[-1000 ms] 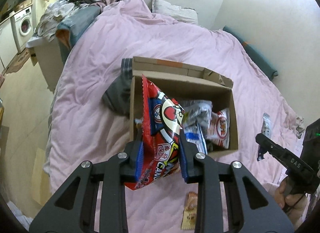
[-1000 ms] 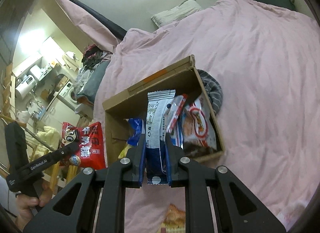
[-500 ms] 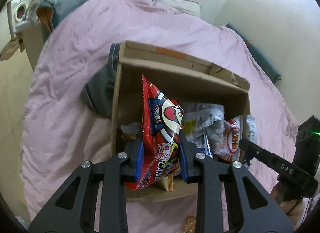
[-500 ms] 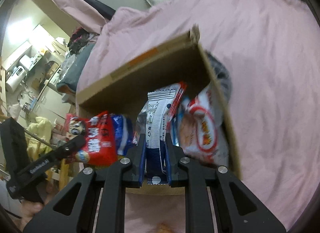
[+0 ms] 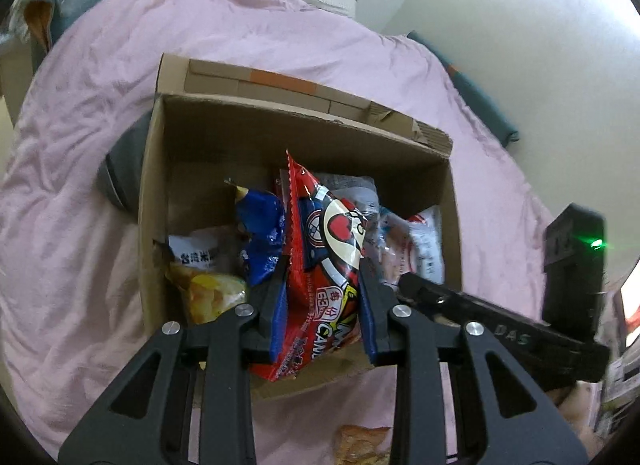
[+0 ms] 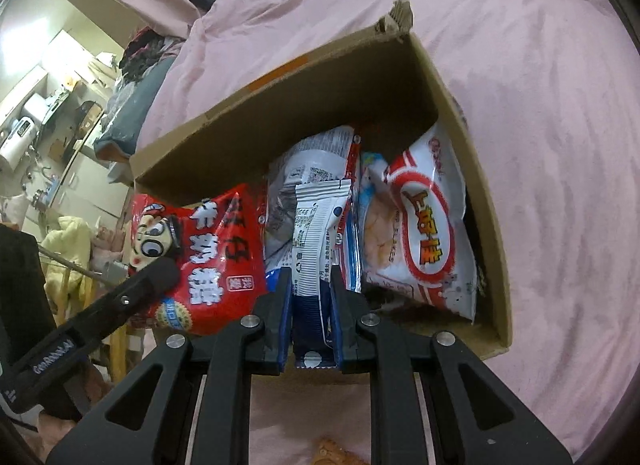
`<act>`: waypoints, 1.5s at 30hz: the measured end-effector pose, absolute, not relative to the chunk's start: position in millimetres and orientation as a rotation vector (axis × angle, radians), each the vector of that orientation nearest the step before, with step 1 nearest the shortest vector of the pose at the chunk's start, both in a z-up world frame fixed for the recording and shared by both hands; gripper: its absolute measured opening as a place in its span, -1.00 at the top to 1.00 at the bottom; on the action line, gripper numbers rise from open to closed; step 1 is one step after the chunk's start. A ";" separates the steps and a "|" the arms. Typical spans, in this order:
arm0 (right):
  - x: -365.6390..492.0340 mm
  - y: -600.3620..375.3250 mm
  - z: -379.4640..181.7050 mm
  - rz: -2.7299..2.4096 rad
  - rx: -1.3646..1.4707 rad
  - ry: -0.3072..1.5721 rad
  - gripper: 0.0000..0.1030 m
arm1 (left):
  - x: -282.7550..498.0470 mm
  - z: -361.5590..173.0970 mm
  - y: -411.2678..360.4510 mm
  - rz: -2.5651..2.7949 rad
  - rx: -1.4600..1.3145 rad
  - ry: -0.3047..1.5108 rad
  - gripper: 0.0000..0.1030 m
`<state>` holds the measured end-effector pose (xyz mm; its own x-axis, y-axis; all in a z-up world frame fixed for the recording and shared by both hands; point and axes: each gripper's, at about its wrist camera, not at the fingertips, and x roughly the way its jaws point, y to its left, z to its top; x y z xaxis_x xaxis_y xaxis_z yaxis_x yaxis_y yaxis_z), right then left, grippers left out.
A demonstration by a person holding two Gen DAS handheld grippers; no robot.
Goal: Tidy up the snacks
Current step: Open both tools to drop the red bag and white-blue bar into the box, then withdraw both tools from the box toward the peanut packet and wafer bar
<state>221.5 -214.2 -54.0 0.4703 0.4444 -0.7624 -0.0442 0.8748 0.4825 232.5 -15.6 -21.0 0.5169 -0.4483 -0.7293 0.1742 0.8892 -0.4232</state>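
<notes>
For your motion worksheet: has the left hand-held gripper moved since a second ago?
Yes. The left hand-held gripper, with its red bag, moved toward and down over the box, which looms larger.

Your left gripper (image 5: pixel 323 297) points steeply down, its jaws clamped on a red snack bag (image 5: pixel 320 265). Your right gripper (image 6: pixel 311 305) tilts down likewise, just beside it on the right, jaws pinched tight on a thin white packet (image 6: pixel 316 241). Both black frames sit side by side.

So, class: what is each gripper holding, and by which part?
The left gripper pinches the red snack bag across its lower half. The right gripper grips the white and blue packet near its bottom end, above the cardboard box.
</notes>
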 end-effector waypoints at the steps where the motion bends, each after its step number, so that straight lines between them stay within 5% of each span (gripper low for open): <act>1: 220.4 -213.6 -52.3 0.305 0.412 1.039 0.66 | 232.9 -22.3 -18.5 -0.380 -0.301 0.964 0.47; 7: 219.5 -213.3 -50.7 0.295 0.374 1.027 0.66 | 225.3 -20.5 -21.8 -0.298 -0.192 0.914 0.44; 10: 221.3 -214.1 -48.5 0.303 0.387 1.022 0.66 | 225.2 -16.8 -16.7 -0.265 -0.192 0.904 0.04; 12: 221.2 -214.4 -47.6 0.311 0.388 1.019 0.65 | 222.9 -12.3 -12.7 -0.227 -0.191 0.875 -0.43; 14: 218.2 -218.0 -47.6 0.316 0.400 1.014 0.59 | 220.9 -6.0 -8.3 -0.189 -0.180 0.842 -0.60; 19: 220.4 -218.7 -48.0 0.320 0.438 1.023 0.43 | 220.4 -3.1 -4.6 -0.160 -0.173 0.828 -0.61; 21: 219.7 -222.2 -46.9 0.325 0.461 1.016 -0.17 | 220.1 -4.0 -3.2 -0.159 -0.175 0.831 -0.61; 23: 219.3 -226.2 -44.8 0.335 0.489 1.003 -0.44 | 219.2 -4.5 -3.7 -0.137 -0.157 0.825 -0.61; 45: 207.7 -237.1 -17.5 0.272 0.425 0.917 -0.44 | 192.9 15.1 16.3 -0.059 -0.152 0.742 -0.61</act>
